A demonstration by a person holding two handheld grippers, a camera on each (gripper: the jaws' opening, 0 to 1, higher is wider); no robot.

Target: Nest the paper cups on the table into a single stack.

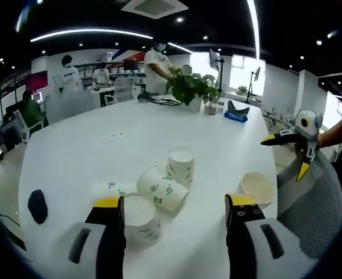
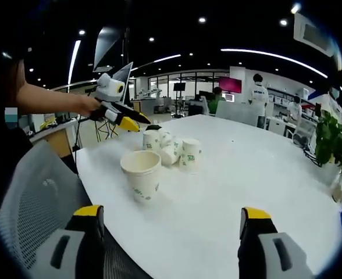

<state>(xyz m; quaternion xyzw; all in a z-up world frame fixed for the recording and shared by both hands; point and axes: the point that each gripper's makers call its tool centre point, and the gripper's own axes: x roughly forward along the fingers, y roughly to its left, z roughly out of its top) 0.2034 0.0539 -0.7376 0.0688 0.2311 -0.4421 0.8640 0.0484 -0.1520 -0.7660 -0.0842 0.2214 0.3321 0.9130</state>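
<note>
Left gripper view, from left to right: a dark object [image 1: 37,206] lies near the table [image 1: 101,139] edge. Then the left gripper [image 1: 175,216], jaws wide open, nothing between them. Just behind its left jaw stands the near cup [image 1: 141,219], upright, mouth up. Beside it the tipped cup [image 1: 163,189] lies on its side, and the far cup [image 1: 180,167] stands touching or almost touching it; I cannot tell which. Further right the lone cup [image 1: 258,188] stands apart, near the table edge. At far right the right gripper [image 1: 287,152] is in the air, off the table, w/ nothing in it; jaws look spread.

Right gripper view, left to right: a mesh chair [image 2: 31,203], then the left gripper [image 2: 127,119] held over the cluster [image 2: 171,148] of cups, w/ the person's hand [image 2: 92,106] on it. The lone cup [image 2: 141,175] is closest to the camera, upright. The right gripper [image 2: 170,229] has jaws wide open and empty. A plant [image 2: 334,142] at far right.

Step, as I judge: the very start, no cup is nested yet and both grippers are approaching. Next move prob. needs one gripper to come down on a cup rim and close gently, since paper crushes easily. The tipped cup must be set upright or slid in mouth-first.
</note>
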